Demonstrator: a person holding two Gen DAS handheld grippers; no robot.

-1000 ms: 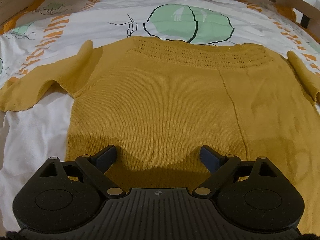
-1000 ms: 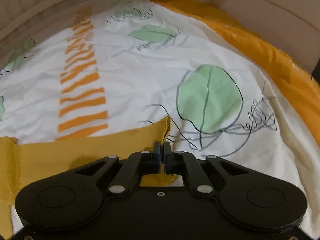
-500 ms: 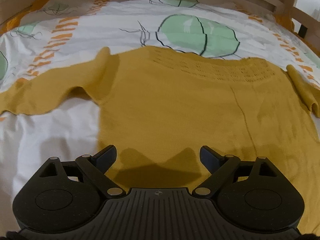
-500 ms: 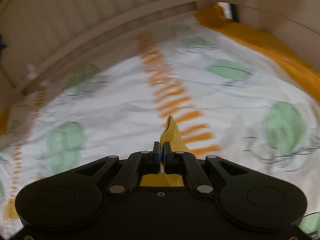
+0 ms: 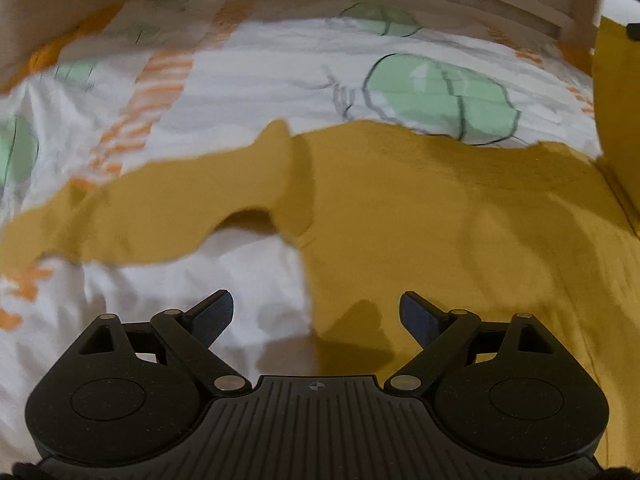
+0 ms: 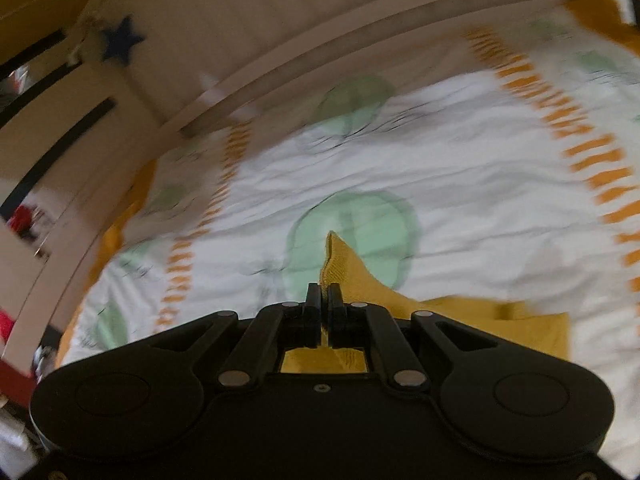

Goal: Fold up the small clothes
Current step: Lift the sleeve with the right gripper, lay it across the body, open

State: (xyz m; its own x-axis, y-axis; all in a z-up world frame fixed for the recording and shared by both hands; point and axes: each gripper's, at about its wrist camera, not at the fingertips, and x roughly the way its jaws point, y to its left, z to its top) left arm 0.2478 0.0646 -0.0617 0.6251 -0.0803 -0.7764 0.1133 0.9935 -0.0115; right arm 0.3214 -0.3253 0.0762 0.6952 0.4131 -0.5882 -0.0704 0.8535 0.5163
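Note:
A mustard-yellow knit sweater (image 5: 440, 220) lies flat on the bed, its left sleeve (image 5: 140, 216) stretched out over the sheet. My left gripper (image 5: 316, 314) hovers open over the sweater's lower left edge, nothing between its fingers. At the right edge of the left wrist view the other sleeve (image 5: 616, 100) hangs lifted. In the right wrist view my right gripper (image 6: 324, 300) is shut on that sleeve's end (image 6: 340, 260), and yellow knit (image 6: 480, 320) trails down to the right above the bedding.
The bed carries a white cover (image 5: 280, 80) printed with green leaves and orange dashes. A pale wooden bed rail (image 6: 320, 52) runs along the far side. A dark blue star (image 6: 122, 42) hangs on the wall, with furniture (image 6: 24, 216) at the left.
The right gripper has lifted the sleeve end off the bed and swung it left across the cover. The left gripper has drifted left, from the sweater's middle to its left edge, still open.

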